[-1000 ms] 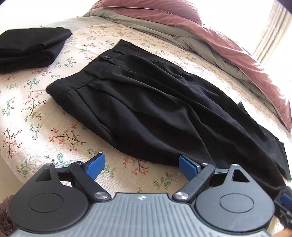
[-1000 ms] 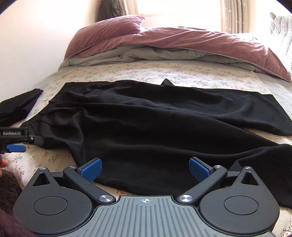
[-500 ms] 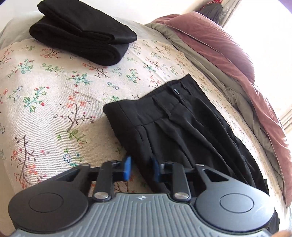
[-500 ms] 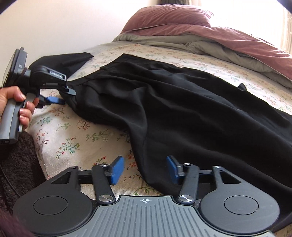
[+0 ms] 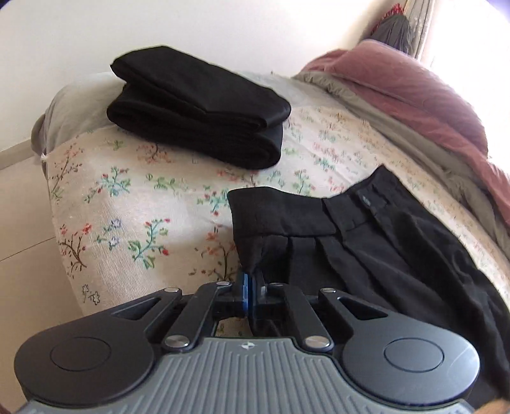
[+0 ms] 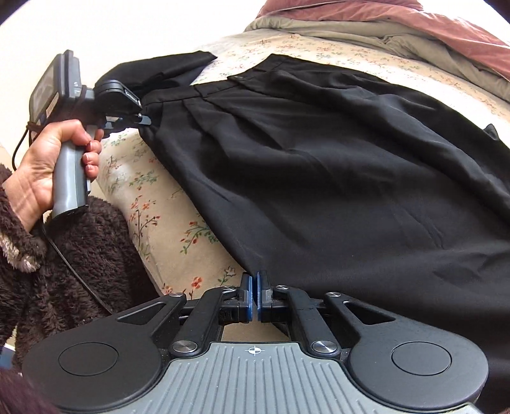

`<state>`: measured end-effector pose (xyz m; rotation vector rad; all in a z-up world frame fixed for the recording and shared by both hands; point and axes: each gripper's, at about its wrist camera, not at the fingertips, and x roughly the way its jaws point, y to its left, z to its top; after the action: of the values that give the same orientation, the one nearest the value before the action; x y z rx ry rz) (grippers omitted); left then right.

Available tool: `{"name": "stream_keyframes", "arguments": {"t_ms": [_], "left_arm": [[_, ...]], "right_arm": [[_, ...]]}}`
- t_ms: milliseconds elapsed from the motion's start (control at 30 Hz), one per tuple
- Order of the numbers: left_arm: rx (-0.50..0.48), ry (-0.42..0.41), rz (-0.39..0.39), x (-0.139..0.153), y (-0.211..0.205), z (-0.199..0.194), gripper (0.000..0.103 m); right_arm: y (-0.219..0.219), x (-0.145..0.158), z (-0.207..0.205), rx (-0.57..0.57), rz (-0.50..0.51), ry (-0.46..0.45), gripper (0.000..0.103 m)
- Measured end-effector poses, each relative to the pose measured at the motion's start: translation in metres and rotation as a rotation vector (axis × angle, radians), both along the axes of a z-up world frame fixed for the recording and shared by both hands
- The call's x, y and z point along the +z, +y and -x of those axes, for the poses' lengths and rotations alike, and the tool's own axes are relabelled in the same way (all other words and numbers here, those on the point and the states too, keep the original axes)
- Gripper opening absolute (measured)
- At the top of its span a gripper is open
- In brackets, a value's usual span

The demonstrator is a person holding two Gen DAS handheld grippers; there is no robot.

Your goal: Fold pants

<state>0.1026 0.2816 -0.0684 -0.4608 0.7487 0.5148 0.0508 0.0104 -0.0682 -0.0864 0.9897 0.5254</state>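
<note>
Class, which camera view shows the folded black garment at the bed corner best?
The left wrist view: the folded black garment lies whole and unobstructed on the floral sheet. The right wrist view shows only a strip of it, behind the left gripper.

Strong daylight floods in from the upper right of the left wrist view, washing the window [image 5: 462,38] and the wall [image 5: 127,25] to near white. The black pants [image 6: 334,165] swallow most detail, folds showing only as faint sheen. Both views bulge, with dark rounded corners, and the folded black clothes [image 5: 197,108] look slightly smeared.
</note>
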Motion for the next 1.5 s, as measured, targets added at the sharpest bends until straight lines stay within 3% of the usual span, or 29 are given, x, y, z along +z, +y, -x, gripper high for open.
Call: {"name": "stream_keyframes", "arguments": {"t_ms": [67, 133, 167, 200, 233, 267, 433, 567, 833, 967, 1167, 1267, 1300, 1333, 1400, 1500], "left_arm": [[-0.031, 0.044, -0.002, -0.004, -0.004, -0.003, 0.018], [-0.095, 0.036, -0.066, 0.004, -0.017, 0.001, 0.042], [-0.132, 0.027, -0.094, 0.009, -0.026, 0.005, 0.06], [-0.173, 0.017, -0.119, 0.014, -0.035, 0.008, 0.069], [-0.217, 0.008, -0.138, 0.018, -0.044, 0.011, 0.072], [-0.265, 0.002, -0.156, 0.021, -0.055, 0.013, 0.074], [-0.501, -0.026, -0.188, 0.031, -0.109, 0.029, 0.087], [-0.681, -0.041, -0.193, 0.031, -0.158, 0.044, 0.097], [-0.982, -0.065, -0.179, 0.025, -0.237, 0.075, 0.099], [-1.161, -0.087, -0.186, 0.021, -0.275, 0.095, 0.099], [-1.475, -0.11, -0.241, 0.002, -0.319, 0.12, 0.091], [-1.545, -0.073, -0.265, -0.011, -0.332, 0.124, 0.082], [-1.549, -0.061, -0.274, -0.015, -0.334, 0.123, 0.078], [-1.548, -0.045, -0.282, -0.019, -0.337, 0.121, 0.075], [-1.541, -0.018, -0.276, -0.022, -0.339, 0.12, 0.069], [-1.537, 0.0, -0.28, -0.021, -0.343, 0.118, 0.06]], "right_arm": [[0.003, -0.007, 0.0, -0.004, 0.023, 0.005, 0.01], [-0.007, -0.006, 0.0, -0.044, -0.011, 0.023, 0.017], [-0.014, -0.002, 0.002, -0.063, -0.036, 0.027, 0.023], [-0.022, 0.003, 0.004, -0.082, -0.053, 0.022, 0.037], [-0.031, 0.007, 0.007, -0.105, -0.062, 0.011, 0.05], [-0.042, 0.012, 0.009, -0.136, -0.06, -0.003, 0.055], [-0.111, 0.032, 0.024, -0.316, -0.001, -0.033, 0.056], [-0.187, 0.04, 0.046, -0.479, 0.116, -0.044, 0.06], [-0.348, 0.046, 0.096, -0.836, 0.204, 0.034, 0.066], [-0.411, 0.036, 0.119, -0.956, 0.245, 0.097, 0.066], [-0.477, 0.011, 0.139, -1.08, 0.172, 0.206, 0.063], [-0.494, -0.002, 0.142, -1.106, 0.085, 0.235, 0.046], [-0.497, -0.004, 0.141, -1.101, 0.072, 0.23, 0.033], [-0.496, -0.003, 0.14, -1.09, 0.08, 0.221, 0.026], [-0.496, 0.0, 0.137, -1.061, 0.079, 0.217, 0.016], [-0.488, 0.021, 0.133, -1.005, 0.137, 0.204, 0.015]]}}
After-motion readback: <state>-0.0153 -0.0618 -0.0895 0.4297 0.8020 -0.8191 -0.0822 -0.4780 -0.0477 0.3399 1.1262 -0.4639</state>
